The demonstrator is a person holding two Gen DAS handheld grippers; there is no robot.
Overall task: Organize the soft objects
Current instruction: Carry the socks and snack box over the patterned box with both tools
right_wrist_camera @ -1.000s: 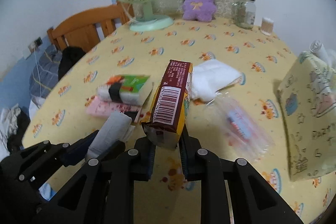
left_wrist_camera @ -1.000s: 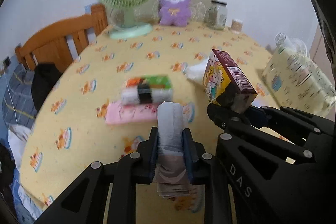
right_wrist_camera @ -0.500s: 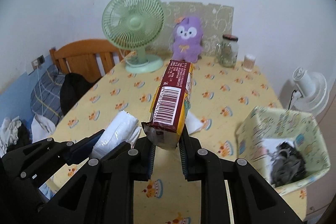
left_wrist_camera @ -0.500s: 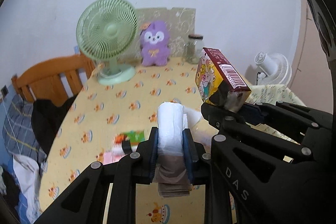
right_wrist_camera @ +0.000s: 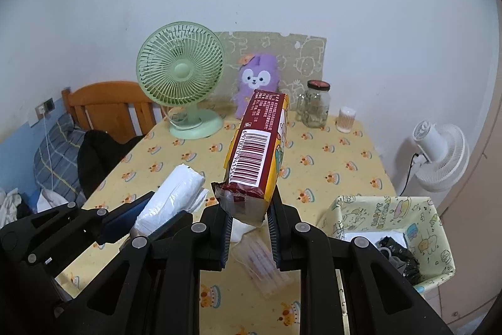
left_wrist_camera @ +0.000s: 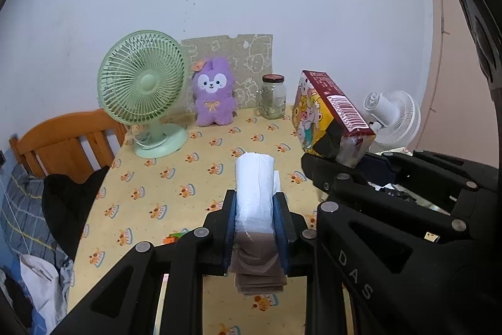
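We see the desk (right_wrist_camera: pixel 351 165) under a yellow cloth with small cake prints, pushed against a pale wall. A wooden headboard (right_wrist_camera: pixel 109 107) sits at its left edge, with a dark garment (left_wrist_camera: pixel 69 203) and plaid bedding (right_wrist_camera: pixel 56 153) below. A green fan (left_wrist_camera: pixel 142 90) stands at the far left of the desk. A white fan (right_wrist_camera: pixel 439 153) stands off the right side. A printed fabric bin (right_wrist_camera: pixel 417 211) sits at the near right, dark stuff inside, a white patch beside it. A purple plush (left_wrist_camera: pixel 213 93) leans on a patterned board (left_wrist_camera: pixel 251 52) at the back. A glass jar (right_wrist_camera: pixel 315 109) is right of the plush, and a small swab pot (right_wrist_camera: pixel 346 120) is beside the jar.

Right claw (right_wrist_camera: pixel 248 236) is clamped on a brown and yellow tissue pack (right_wrist_camera: pixel 260 153), barcode up, held above the desk. Left claw (left_wrist_camera: pixel 255 228) is clamped on a white roll (left_wrist_camera: pixel 254 187) in clear wrap, with a brown end poking toward the camera. Both are off the desk, side by side. A clear flat packet (right_wrist_camera: pixel 263 269) lies on the desk under the right claw.
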